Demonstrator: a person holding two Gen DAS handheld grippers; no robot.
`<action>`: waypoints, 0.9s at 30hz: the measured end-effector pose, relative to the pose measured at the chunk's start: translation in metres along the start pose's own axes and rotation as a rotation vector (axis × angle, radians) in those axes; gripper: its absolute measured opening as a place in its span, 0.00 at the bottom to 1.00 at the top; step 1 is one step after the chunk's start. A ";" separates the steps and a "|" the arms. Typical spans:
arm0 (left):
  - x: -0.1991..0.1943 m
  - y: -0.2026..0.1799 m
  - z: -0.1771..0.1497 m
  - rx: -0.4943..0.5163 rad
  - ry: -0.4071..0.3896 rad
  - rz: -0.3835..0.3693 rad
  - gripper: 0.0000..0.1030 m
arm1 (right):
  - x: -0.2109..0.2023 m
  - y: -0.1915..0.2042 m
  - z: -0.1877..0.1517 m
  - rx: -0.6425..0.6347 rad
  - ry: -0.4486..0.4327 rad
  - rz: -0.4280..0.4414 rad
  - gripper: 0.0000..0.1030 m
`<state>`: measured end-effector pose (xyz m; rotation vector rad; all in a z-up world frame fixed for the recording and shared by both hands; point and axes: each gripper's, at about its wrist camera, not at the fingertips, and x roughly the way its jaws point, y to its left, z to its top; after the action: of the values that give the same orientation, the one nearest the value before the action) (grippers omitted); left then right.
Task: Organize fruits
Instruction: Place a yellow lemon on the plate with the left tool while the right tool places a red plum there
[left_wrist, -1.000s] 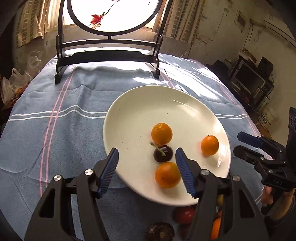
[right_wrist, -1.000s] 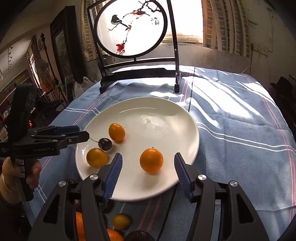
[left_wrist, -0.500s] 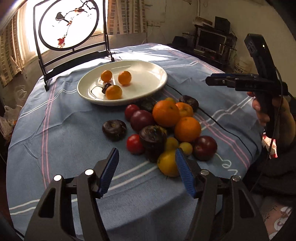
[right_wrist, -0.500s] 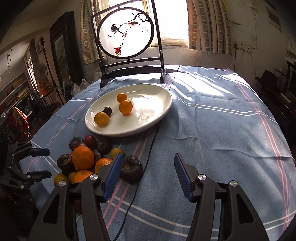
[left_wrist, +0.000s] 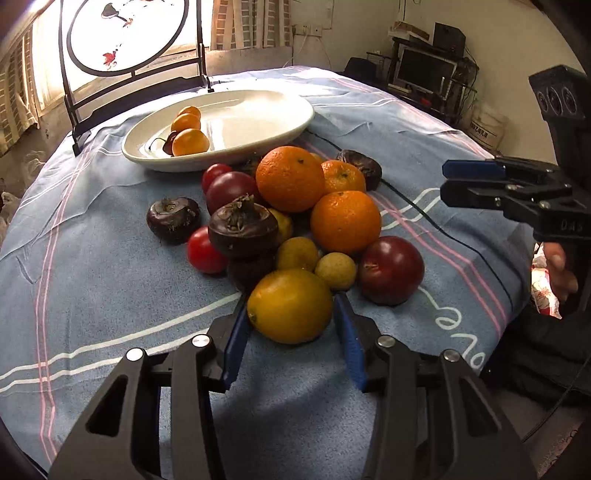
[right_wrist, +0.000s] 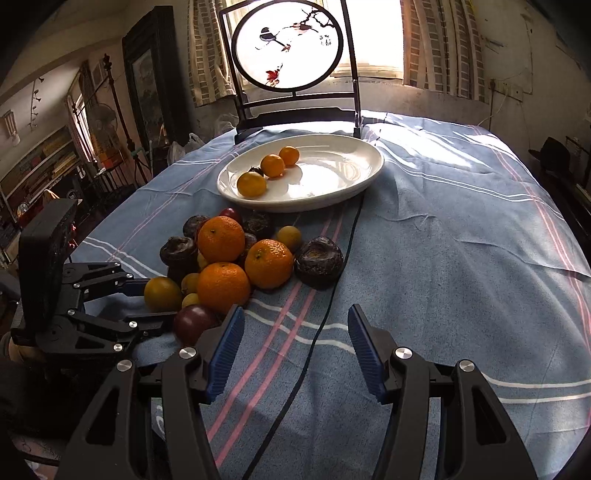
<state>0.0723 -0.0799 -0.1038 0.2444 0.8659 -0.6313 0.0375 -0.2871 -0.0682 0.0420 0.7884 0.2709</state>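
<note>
While right tongs (right_wrist: 295, 347) hang open, left tongs (left_wrist: 290, 328) flank the lemon (left_wrist: 290, 305)

A blue woven cloth (right_wrist: 461, 236) with pink and white stripes covers the surface. The round glossy plate (right_wrist: 332, 195) is white; the smooth oval citrus fruit (left_wrist: 290, 305) is yellow-orange.

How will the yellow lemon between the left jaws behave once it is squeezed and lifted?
The lemon is round and smooth-skinned, so it may slip or roll if squeezed off-centre. It looks firm, so probably no crushing. The left gripper jaws flank it closely. The small yellow fruit beside it might roll when it is lifted.
</note>
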 end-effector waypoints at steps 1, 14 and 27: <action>-0.003 0.002 -0.001 -0.014 -0.007 -0.005 0.38 | -0.001 0.002 -0.001 -0.006 0.001 0.006 0.57; -0.053 0.032 -0.013 -0.104 -0.071 0.027 0.38 | 0.015 0.069 -0.011 -0.216 0.036 0.130 0.54; -0.056 0.039 -0.008 -0.125 -0.090 -0.003 0.38 | 0.003 0.040 0.004 -0.084 0.005 0.143 0.37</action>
<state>0.0644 -0.0219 -0.0679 0.1013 0.8157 -0.5849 0.0328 -0.2473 -0.0618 0.0183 0.7789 0.4394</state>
